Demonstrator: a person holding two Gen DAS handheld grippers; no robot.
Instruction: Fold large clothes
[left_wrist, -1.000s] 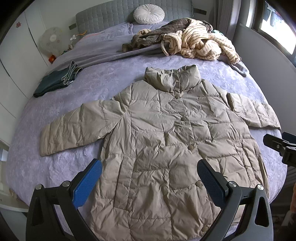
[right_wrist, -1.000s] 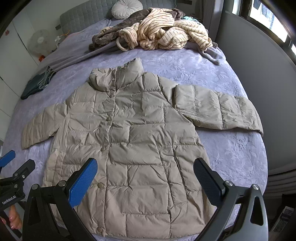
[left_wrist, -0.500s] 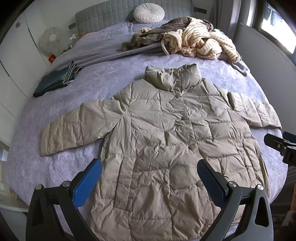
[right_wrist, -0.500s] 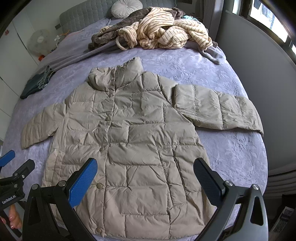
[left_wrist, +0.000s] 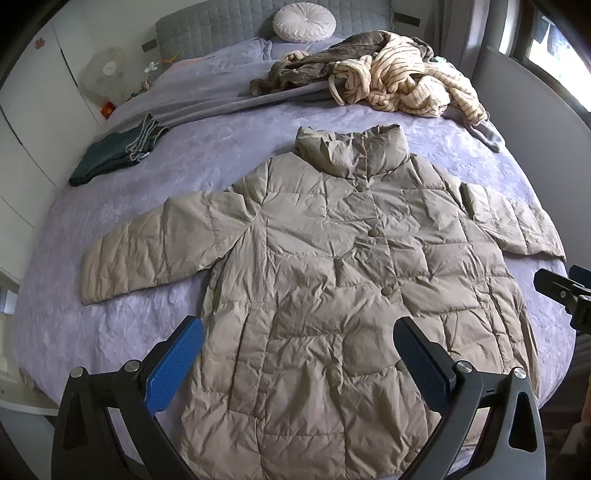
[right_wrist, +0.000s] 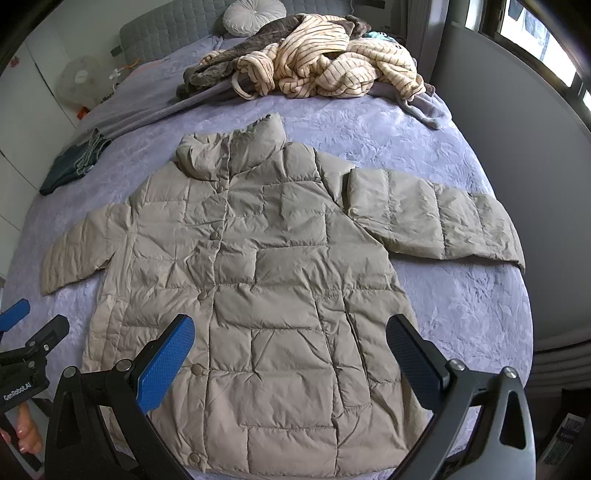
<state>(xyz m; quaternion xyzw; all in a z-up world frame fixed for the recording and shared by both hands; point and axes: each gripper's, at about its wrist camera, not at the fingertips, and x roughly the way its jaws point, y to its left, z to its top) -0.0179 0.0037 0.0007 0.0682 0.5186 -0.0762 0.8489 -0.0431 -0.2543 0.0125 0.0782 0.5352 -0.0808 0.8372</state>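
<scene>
A beige quilted puffer coat lies flat and buttoned on the purple bed, collar toward the headboard, both sleeves spread outward. My left gripper hovers above the coat's lower hem, open, with nothing between its blue pads. My right gripper hangs over the hem on the coat's other side, open and empty too. The left gripper also shows at the left edge of the right wrist view, held by a hand. The right gripper's tip shows at the right edge of the left wrist view.
A heap of striped cream and brown clothes lies near the headboard. A folded dark green garment rests on the bed's left side. A round white cushion leans on the grey headboard. A grey wall borders the right.
Both views have shifted slightly; the coat sits a little lower in the left wrist view. Nothing was grasped and both grippers stay open.
</scene>
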